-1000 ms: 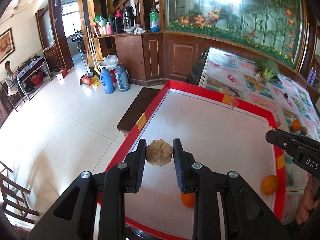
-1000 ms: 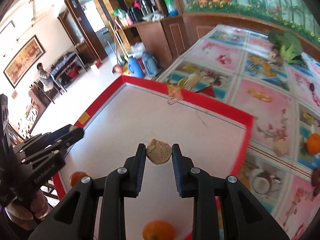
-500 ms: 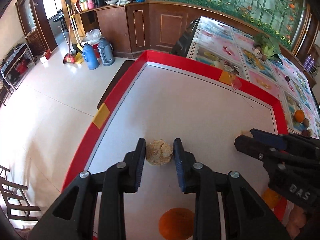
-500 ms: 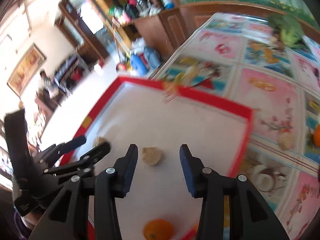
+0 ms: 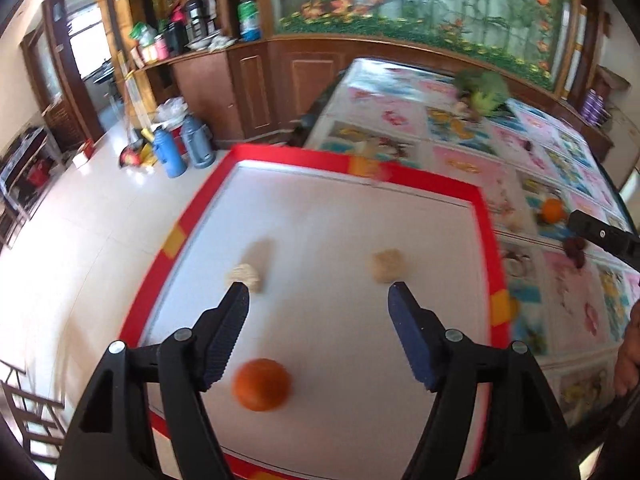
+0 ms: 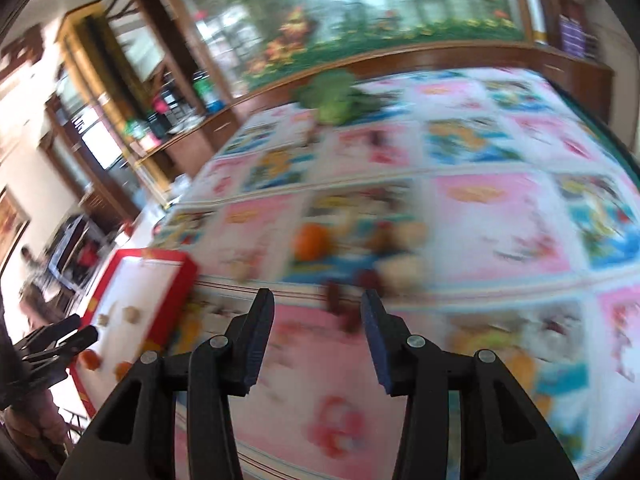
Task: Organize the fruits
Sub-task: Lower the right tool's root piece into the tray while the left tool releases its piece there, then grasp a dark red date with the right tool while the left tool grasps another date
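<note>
My left gripper (image 5: pixel 319 300) is open and empty above the white tray with a red rim (image 5: pixel 440 188). On the tray lie two beige lumpy fruits, one (image 5: pixel 247 276) by the left fingertip and one (image 5: pixel 387 266) further right, and an orange (image 5: pixel 262 384) near the front. My right gripper (image 6: pixel 318 308) is open and empty over the patterned tablecloth (image 6: pixel 500 232). Ahead of it, blurred, lie an orange (image 6: pixel 312 242), dark red fruits (image 6: pixel 368 280) and beige fruits (image 6: pixel 400 270). The tray also shows in the right wrist view (image 6: pixel 172 300) at the left.
A green leafy vegetable (image 5: pixel 484 92) lies at the table's far end. Another orange (image 5: pixel 554 210) and dark fruits (image 5: pixel 576 246) lie on the cloth right of the tray. A wooden cabinet (image 5: pixel 280 80) stands behind. Flasks (image 5: pixel 176 152) stand on the floor at left.
Both grippers have opened and let go of their beige fruits, which now lie on the tray. The left has drawn back; the right has swung right over the tablecloth.
</note>
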Action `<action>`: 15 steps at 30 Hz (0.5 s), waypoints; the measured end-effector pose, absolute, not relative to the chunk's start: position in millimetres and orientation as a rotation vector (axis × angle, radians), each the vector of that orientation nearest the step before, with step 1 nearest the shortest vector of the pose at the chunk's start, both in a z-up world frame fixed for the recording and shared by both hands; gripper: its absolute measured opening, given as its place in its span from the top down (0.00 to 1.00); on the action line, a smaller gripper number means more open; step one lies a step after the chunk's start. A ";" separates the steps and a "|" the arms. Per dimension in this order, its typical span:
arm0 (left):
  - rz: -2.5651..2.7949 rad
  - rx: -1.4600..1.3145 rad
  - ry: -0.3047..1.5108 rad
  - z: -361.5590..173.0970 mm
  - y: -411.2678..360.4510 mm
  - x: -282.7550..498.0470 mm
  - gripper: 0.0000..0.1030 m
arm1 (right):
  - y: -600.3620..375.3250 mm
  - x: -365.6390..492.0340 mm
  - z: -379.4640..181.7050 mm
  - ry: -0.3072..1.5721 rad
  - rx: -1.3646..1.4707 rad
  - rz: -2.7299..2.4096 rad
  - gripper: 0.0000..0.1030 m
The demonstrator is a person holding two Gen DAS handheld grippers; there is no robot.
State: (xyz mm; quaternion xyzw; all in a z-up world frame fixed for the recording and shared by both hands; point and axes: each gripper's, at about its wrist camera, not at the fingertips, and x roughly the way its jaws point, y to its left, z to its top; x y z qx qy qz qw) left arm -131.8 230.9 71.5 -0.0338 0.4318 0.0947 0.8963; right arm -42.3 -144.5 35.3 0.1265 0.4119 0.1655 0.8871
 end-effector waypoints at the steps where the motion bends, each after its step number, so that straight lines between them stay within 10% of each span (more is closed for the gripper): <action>1: 0.163 -0.053 0.887 75.8 216.2 -130.6 0.28 | -148.1 -41.2 31.4 0.875 0.263 0.342 0.57; 15: -0.067 0.115 0.914 77.0 85.5 -121.9 0.23 | -120.6 -22.1 2.9 0.928 0.113 0.334 0.57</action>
